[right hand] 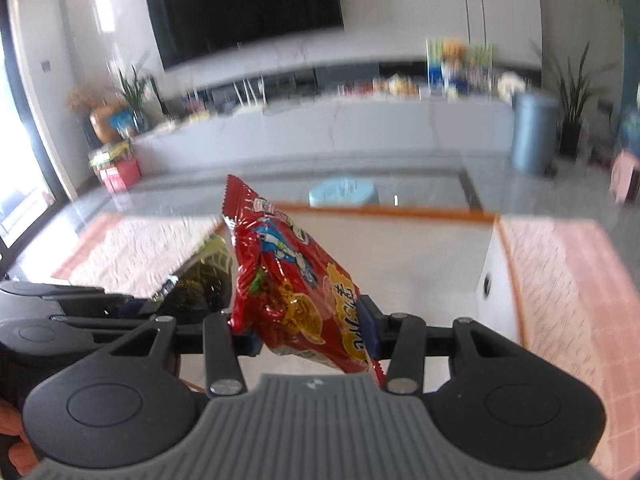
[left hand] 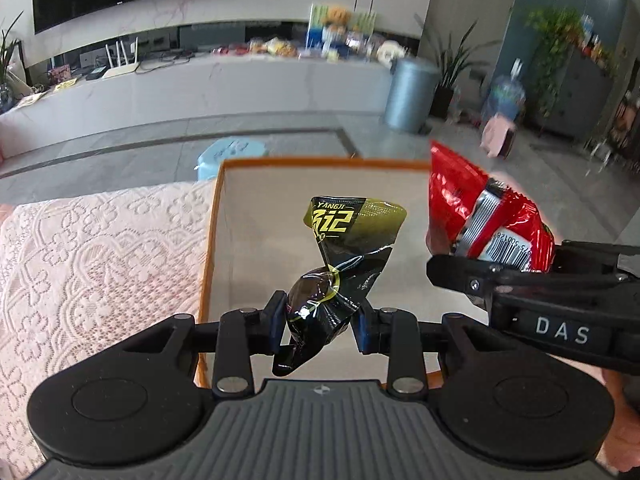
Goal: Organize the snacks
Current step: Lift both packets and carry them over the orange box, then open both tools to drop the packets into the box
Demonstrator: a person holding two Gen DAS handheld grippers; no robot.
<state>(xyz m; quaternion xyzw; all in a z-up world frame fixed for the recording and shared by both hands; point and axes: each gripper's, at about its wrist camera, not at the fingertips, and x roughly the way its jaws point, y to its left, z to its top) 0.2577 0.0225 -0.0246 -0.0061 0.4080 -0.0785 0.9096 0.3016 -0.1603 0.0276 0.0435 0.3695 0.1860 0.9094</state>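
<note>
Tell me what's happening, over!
Left gripper shut on black candy. Right gripper shut on red snack bag. Both above orange-rimmed box. Nothing blocking.

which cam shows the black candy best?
Left wrist: the black candy sits centred and sharp, pinched in the left gripper over the box. Right wrist shows only a blurred part, half hidden behind the red packet.

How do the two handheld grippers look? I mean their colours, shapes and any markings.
Both the left gripper and the right gripper are matte black, with round discs either side of a grey ribbed centre plate, silver pivot pins and dark blue finger pads. White letters "DAS" mark the right gripper's side.
</note>
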